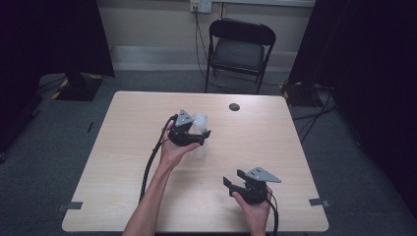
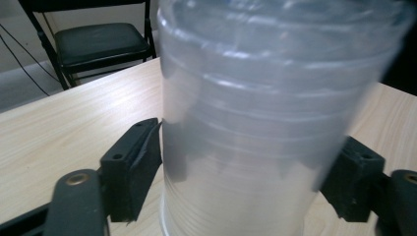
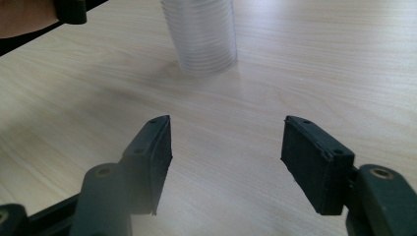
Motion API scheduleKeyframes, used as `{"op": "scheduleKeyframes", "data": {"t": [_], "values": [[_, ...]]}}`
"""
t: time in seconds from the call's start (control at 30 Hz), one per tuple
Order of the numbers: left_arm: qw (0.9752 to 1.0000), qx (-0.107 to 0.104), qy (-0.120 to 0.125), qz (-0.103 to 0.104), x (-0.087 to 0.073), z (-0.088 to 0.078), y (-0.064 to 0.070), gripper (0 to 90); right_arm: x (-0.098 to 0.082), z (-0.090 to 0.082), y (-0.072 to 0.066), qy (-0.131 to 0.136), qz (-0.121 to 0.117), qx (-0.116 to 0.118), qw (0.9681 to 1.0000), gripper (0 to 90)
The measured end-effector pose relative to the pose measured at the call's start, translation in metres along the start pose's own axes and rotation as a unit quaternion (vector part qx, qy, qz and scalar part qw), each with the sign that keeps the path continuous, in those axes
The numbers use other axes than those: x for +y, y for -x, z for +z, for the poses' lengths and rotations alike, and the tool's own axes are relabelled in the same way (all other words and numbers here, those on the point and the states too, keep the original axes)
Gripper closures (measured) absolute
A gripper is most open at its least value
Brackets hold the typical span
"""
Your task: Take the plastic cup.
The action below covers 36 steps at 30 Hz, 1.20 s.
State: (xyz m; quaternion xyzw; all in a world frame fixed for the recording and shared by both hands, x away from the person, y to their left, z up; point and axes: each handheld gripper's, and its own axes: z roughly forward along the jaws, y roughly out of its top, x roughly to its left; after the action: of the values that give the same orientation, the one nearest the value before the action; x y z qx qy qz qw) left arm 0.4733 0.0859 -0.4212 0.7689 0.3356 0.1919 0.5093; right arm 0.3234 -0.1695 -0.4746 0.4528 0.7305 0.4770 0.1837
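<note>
Left gripper (image 2: 246,162) clamping a stack of clear plastic cups (image 2: 265,113), both black pads pressing against its sides, near the middle of the wooden table (image 1: 128,147). Stack appearing blurred, bottom rim at the tabletop; touching or just above, impossible to tell. Right gripper (image 3: 226,162) hovering low over the near right part of the table, jaws spread wide with nothing between them, pointing toward the stack, well apart from it. Black folding chair (image 1: 239,49) standing beyond the table's far edge.
</note>
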Motion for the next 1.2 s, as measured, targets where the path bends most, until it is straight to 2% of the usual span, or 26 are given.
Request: {"op": "scheduleKeyframes", "data": {"t": [0.03, 0.1, 0.13, 0.17, 0.2, 0.27, 0.3, 0.4, 0.87, 0.93, 1.2], "values": [[0.9999, 0.005, -0.010, 0.003, -0.001, 0.003, 0.000, 23.7, 0.000, 0.000, 0.000, -0.001, 0.000, 0.000, 1.0000, 35.8], [0.9999, 0.004, -0.012, 0.005, -0.002, 0.004, 0.000, 23.6, 0.000, 0.000, 0.000, -0.001, 0.001, -0.001, 1.0000, 35.8], [0.9999, 0.003, -0.014, -0.001, -0.002, 0.004, 0.000, 24.7, 0.000, 0.000, 0.000, -0.001, 0.001, -0.001, 1.0000, 35.8], [1.0000, -0.001, -0.008, -0.002, -0.002, 0.003, 0.000, 28.5, -0.001, 0.000, 0.001, 0.001, 0.002, 0.001, 1.0000, 35.8], [1.0000, -0.001, -0.008, -0.002, -0.002, 0.003, 0.000, 28.7, -0.001, 0.000, 0.001, 0.001, 0.002, 0.001, 1.0000, 35.8], [0.9998, -0.007, -0.007, 0.016, -0.002, 0.003, 0.002, 29.3, -0.001, 0.001, 0.001, 0.002, 0.002, 0.003, 1.0000, 35.9], [0.9998, -0.003, -0.010, 0.017, -0.002, 0.003, 0.002, 29.3, -0.001, 0.001, 0.000, 0.002, 0.002, 0.004, 1.0000, 36.1], [1.0000, -0.005, -0.005, 0.005, -0.002, 0.002, 0.000, 29.6, -0.001, 0.000, -0.001, 0.003, 0.001, 0.003, 1.0000, 36.1], [1.0000, -0.005, 0.006, 0.005, 0.005, 0.000, 0.002, 29.4, -0.001, 0.000, -0.001, 0.003, 0.000, 0.004, 1.0000, 36.1], [0.9999, -0.001, 0.008, 0.012, 0.006, -0.001, 0.003, 28.9, -0.001, -0.001, -0.001, 0.005, 0.001, 0.004, 1.0000, 36.2], [0.9998, -0.001, 0.019, 0.004, 0.010, -0.004, 0.002, 29.9, -0.003, -0.001, 0.002, 0.005, 0.002, 0.005, 1.0000, 36.3]]}}
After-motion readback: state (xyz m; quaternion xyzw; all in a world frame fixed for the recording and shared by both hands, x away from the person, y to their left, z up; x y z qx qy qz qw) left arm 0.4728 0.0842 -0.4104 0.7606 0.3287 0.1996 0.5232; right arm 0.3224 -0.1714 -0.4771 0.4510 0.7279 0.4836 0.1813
